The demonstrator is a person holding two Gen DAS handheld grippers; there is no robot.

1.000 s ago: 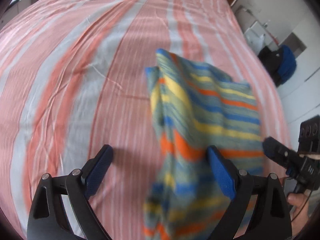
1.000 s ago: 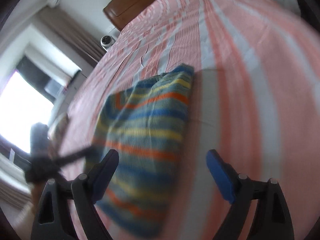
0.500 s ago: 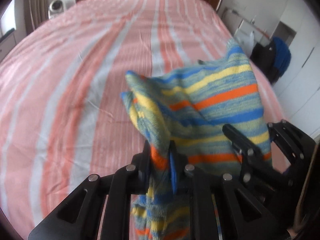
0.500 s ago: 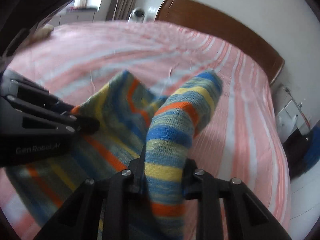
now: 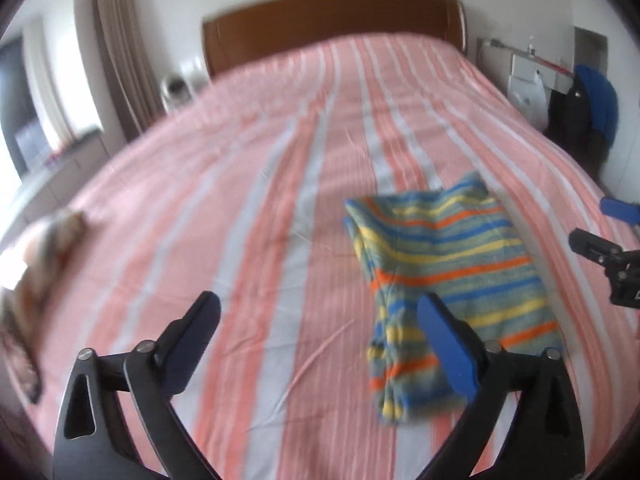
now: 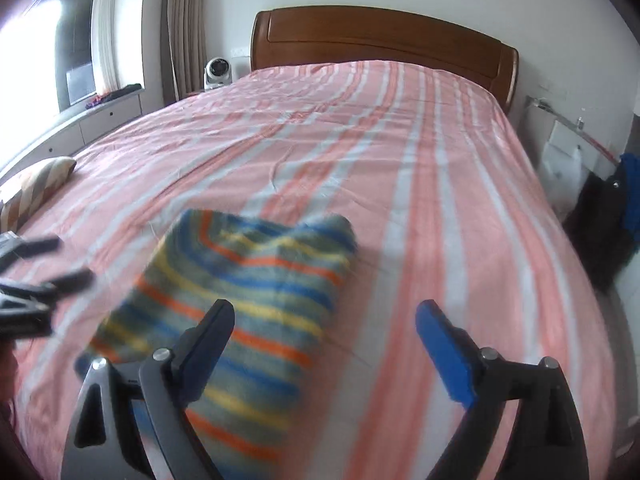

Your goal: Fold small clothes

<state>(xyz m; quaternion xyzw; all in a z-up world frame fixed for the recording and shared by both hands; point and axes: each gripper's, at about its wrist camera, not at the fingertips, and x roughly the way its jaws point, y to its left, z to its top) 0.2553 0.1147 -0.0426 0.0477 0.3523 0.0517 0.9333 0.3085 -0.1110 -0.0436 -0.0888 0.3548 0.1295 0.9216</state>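
A folded knit garment (image 5: 448,264) with blue, yellow, orange and grey-green stripes lies flat on the pink striped bed (image 5: 280,160). My left gripper (image 5: 320,312) hovers above the bed to the garment's left, its jaws opening wide with nothing between them. In the right wrist view the same garment (image 6: 256,288) lies below and left of my right gripper (image 6: 324,320), whose jaws are opening too, empty. The right gripper (image 5: 600,240) shows at the left wrist view's right edge. The left gripper (image 6: 36,272) appears blurred at the right wrist view's left edge.
A wooden headboard (image 6: 380,36) stands at the far end. A patterned cushion or cloth (image 6: 32,188) lies at the bed's left edge. A small fan (image 6: 218,72) and curtains are at the back left; dark and blue bags (image 6: 616,208) sit beside the bed on the right.
Both grippers closed on the striped garment and lifted its near part, then let go. The garment now lies folded on the bed, and both grippers have drawn back and up, jaws wide.
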